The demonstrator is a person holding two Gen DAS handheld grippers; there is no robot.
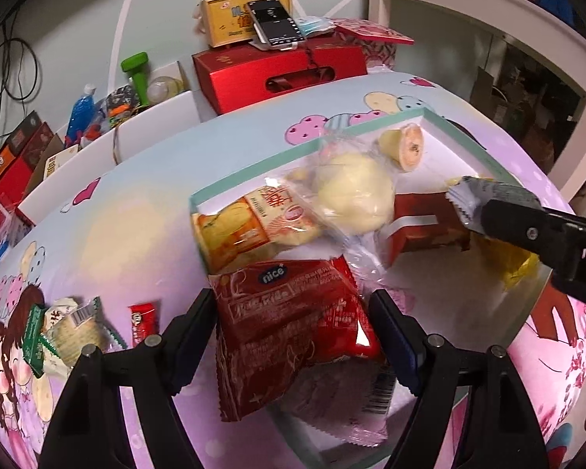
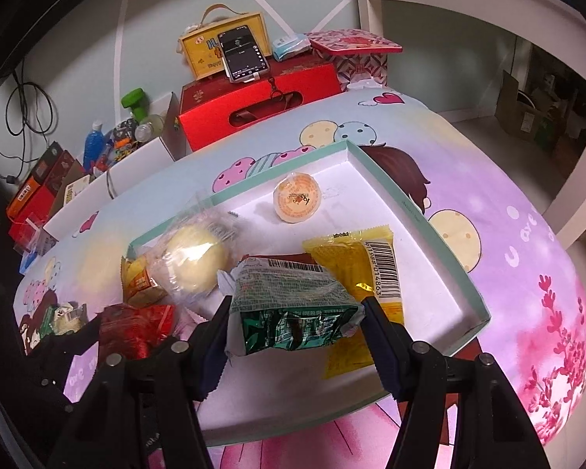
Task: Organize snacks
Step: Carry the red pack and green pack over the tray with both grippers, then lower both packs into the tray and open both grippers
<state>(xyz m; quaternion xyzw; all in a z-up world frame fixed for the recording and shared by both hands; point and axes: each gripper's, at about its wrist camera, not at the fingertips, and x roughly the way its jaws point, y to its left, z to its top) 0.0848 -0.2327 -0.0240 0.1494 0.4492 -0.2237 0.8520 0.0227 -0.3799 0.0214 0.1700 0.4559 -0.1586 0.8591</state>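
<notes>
Jaws seemingly around red packet (image 1: 293, 312), green packet (image 2: 293, 308).

The left gripper (image 1: 293, 336) reaches forward and a little downward, its two black fingers set wide apart, and a red snack packet (image 1: 293, 324) is pinched between them — both pads touch its sides. The right gripper (image 2: 295, 326) points the same way with a similar wide spread, clamping a green packet (image 2: 293, 305). In the left wrist view the right gripper (image 1: 465, 205) enters from the right edge — its tip is over the tray.
</notes>
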